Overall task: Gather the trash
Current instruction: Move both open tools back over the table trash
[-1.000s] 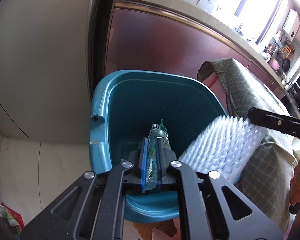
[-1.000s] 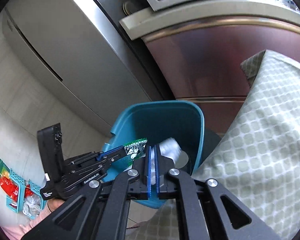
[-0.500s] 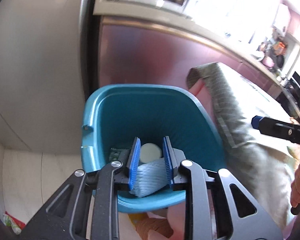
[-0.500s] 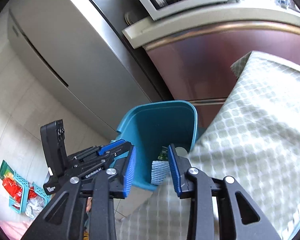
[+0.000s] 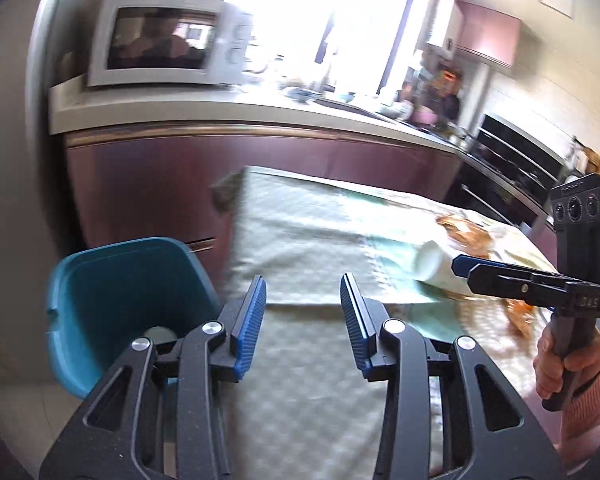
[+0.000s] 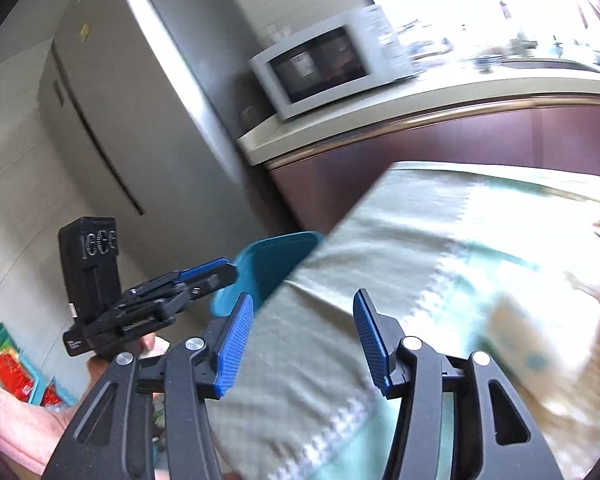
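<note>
Both hand-held grippers, left [image 5: 303, 316] and right [image 6: 303, 340], gape wide, empty. Paper cup [image 5: 440, 266] lies right of bin [image 5: 112, 280]: light, crushable; pinch mid-body gently.

Both views motion-blurred; tablecloth [image 5: 308, 240] pattern smeared. Bin [image 5: 112, 300] partly hidden behind left gripper [image 5: 303, 316] and the table edge, contents not readable; in right view only a bin [image 6: 272, 264] corner shows. White cup [image 5: 436, 266] half covered by right gripper [image 5: 466, 266]; brownish scraps [image 5: 472, 232] beyond it unidentifiable. Countertop clutter [image 5: 432, 96] too blurred to name
</note>
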A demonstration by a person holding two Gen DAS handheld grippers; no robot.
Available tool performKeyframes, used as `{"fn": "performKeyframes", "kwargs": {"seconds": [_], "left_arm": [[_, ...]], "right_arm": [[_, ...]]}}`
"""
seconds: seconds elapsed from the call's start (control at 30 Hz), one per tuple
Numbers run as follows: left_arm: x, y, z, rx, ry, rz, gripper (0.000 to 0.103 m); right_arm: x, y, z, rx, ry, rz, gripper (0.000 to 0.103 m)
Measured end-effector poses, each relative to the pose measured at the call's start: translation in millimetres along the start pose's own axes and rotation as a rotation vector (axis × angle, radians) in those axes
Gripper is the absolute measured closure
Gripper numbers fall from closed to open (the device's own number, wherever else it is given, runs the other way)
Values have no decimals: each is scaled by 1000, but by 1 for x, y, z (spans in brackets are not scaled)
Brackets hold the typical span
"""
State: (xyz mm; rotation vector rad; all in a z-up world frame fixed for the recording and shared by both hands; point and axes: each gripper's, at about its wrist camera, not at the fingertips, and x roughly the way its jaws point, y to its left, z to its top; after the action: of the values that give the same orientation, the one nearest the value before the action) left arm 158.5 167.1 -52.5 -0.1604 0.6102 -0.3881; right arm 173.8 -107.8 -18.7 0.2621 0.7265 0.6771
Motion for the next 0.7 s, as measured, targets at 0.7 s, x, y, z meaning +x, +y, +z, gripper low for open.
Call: {"fn": "performKeyframes", "kwargs": {"seconds": [0.7], "left_arm": [[84, -177, -27, 159, 175, -240, 64]], "right_arm": [[-171, -142, -112, 355, -159, -345, 48]]}}
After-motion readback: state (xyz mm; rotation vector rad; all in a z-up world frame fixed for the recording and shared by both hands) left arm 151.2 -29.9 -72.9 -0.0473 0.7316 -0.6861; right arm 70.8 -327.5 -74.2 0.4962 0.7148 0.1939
